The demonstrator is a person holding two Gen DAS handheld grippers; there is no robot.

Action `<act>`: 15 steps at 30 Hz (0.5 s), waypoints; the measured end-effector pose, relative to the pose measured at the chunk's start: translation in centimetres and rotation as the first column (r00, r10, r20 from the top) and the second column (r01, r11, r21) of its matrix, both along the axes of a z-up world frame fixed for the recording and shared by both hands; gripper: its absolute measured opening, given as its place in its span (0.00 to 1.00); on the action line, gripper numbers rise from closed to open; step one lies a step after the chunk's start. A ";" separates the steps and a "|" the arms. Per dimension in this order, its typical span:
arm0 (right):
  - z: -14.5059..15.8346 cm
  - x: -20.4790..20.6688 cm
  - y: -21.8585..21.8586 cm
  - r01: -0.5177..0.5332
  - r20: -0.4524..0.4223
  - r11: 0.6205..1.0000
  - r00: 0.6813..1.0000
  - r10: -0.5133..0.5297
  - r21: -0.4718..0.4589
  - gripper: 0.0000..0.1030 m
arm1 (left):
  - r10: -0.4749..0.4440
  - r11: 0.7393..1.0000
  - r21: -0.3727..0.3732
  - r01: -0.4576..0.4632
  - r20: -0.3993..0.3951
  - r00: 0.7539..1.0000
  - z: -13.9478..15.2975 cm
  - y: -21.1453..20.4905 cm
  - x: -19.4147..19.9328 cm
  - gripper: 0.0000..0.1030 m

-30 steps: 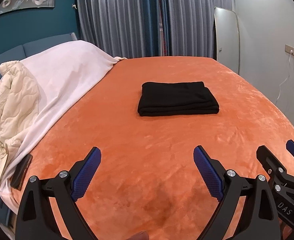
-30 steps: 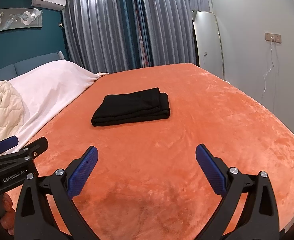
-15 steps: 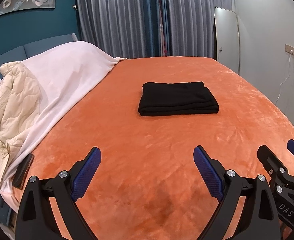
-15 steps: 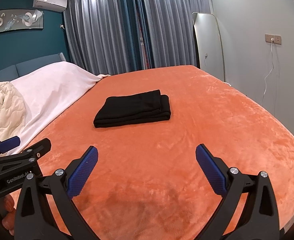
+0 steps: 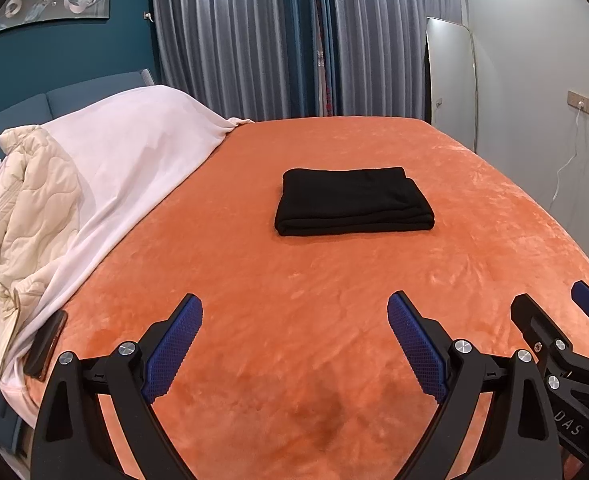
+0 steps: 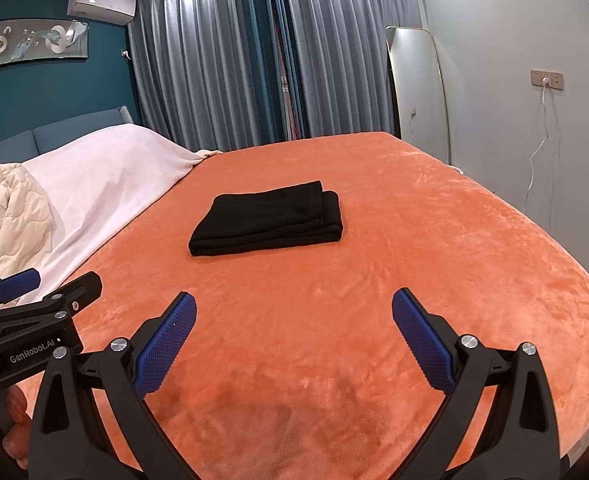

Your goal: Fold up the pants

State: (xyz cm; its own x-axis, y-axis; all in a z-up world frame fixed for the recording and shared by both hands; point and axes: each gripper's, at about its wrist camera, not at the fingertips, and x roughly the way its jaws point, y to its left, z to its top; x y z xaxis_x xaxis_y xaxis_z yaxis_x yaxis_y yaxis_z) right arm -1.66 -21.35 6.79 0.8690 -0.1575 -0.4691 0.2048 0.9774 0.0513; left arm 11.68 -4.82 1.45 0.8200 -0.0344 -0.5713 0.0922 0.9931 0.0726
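Both tools empty, pants look already folded

The left tool [image 5: 294,340] and right tool [image 6: 293,338] hang over the near edge of the bed [image 5: 494,240], jaws spread wide, gripping nothing. The black pants [image 5: 352,200] lie straight ahead, well apart from both, long axis running left to right, neither tool obviously nearer. They're a tidy layered rectangle, so I'd guess the folding's basically done.

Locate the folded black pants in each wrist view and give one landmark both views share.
Left wrist view: the folded black pants lie on the orange blanket, slightly right of centre, beyond the open left gripper.
Right wrist view: the folded black pants lie left of centre, beyond the open right gripper.
Shared landmark: the leaning mirror at the right wall.
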 end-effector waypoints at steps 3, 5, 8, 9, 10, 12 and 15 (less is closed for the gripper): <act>0.1 -0.1 0.1 0.001 0.003 1.000 1.000 -0.001 -0.002 0.94 | -0.002 1.000 0.001 0.002 0.000 1.000 0.1 0.0 0.0 0.89; 0.1 -0.2 0.3 0.003 0.004 1.000 1.000 -0.003 -0.002 0.94 | -0.004 1.000 0.002 0.004 0.000 1.000 0.1 -0.1 0.0 0.89; 0.2 -0.2 0.3 0.004 0.005 1.000 1.000 -0.004 -0.002 0.94 | 0.000 1.000 0.005 0.000 -0.001 1.000 0.1 -0.2 -0.1 0.89; 0.2 -0.3 0.4 0.004 0.006 1.000 1.000 -0.004 -0.004 0.94 | 0.003 1.000 0.010 -0.003 0.003 1.000 0.1 -0.4 -0.1 0.89; 0.2 -0.3 0.5 0.005 0.006 1.000 1.000 -0.005 -0.004 0.94 | 0.007 1.000 0.016 -0.007 0.008 1.000 0.1 -0.5 -0.2 0.89; 0.2 -0.4 0.5 0.004 0.005 1.000 1.000 -0.004 -0.003 0.94 | 0.025 1.000 0.016 -0.025 0.012 1.000 0.1 -0.5 -0.2 0.89; 0.2 -0.4 0.5 0.006 0.005 1.000 1.000 -0.006 -0.001 0.94 | 0.016 1.000 -0.020 -0.016 -0.003 1.000 0.1 -0.4 -0.2 0.89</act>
